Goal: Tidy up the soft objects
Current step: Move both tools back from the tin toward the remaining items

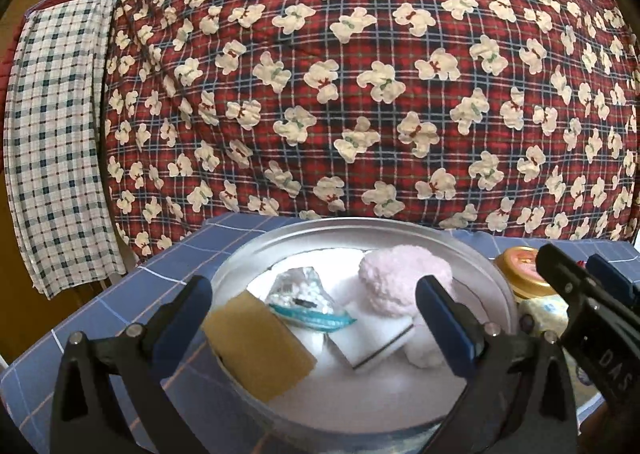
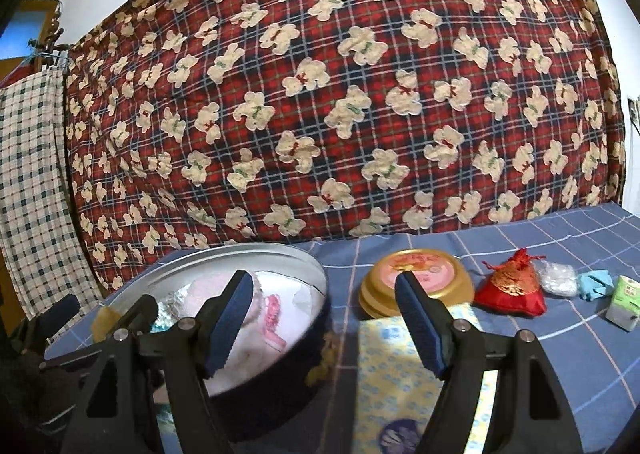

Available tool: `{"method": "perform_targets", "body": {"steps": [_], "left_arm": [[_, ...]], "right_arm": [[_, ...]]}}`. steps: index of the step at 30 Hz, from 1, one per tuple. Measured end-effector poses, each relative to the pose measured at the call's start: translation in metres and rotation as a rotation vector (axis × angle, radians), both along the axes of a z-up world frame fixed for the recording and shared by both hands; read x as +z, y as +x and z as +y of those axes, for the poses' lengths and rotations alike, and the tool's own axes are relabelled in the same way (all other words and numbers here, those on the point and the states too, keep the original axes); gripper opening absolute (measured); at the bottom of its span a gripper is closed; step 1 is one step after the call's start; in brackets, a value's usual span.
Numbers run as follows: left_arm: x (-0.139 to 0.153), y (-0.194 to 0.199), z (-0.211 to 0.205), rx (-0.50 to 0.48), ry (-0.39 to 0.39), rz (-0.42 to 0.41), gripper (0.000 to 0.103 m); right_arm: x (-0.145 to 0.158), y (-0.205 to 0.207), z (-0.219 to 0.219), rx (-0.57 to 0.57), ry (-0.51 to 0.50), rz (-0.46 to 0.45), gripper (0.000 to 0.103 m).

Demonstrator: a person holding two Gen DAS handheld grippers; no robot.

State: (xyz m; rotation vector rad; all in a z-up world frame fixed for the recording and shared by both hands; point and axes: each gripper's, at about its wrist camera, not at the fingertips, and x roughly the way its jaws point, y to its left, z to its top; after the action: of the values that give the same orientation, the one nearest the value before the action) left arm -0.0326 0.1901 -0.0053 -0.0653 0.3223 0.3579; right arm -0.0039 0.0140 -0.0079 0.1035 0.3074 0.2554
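Currently both tools empty. Left tool (image 1: pixel 316 318) spread wide, hovering over the near rim of the round tin (image 1: pixel 496 278), nothing between the pads. Right tool (image 2: pixel 324 318) about two-thirds open, also holding nothing. Landmark: the tin. Inside it already: tan sponge (image 1: pixel 260 350), pink pom-pom (image 1: pixel 400 278). Still outside, right of the tin: yellow tissue pack (image 2: pixel 400 366) directly under the right tool (long axis running away from the camera), red pouch (image 2: pixel 512 290) farther right. Right hand nearer; likely next pick.

My right gripper (image 2: pixel 324 324) hangs open and empty, between the round metal tin (image 2: pixel 240 260) of soft things and the gold-rimmed pink lid (image 2: pixel 424 274).
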Motion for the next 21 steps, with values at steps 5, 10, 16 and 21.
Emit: {"method": "perform_targets", "body": {"steps": [5, 10, 16, 21], "left_arm": [[0.001, -0.009, -0.008, 0.000, 0.003, -0.021, 0.103], [0.002, -0.013, -0.020, -0.010, 0.011, -0.022, 0.103], [0.002, -0.016, -0.037, -0.044, 0.002, -0.018, 0.103], [0.002, -0.015, -0.063, -0.106, 0.008, -0.007, 0.103]], "right_arm": [[-0.001, -0.003, -0.013, -0.023, -0.008, 0.019, 0.076], [0.002, -0.008, -0.027, -0.043, -0.006, -0.005, 0.076], [0.005, -0.007, -0.047, -0.067, -0.051, -0.024, 0.076], [0.004, -0.006, -0.077, -0.112, -0.094, -0.033, 0.076]]}}
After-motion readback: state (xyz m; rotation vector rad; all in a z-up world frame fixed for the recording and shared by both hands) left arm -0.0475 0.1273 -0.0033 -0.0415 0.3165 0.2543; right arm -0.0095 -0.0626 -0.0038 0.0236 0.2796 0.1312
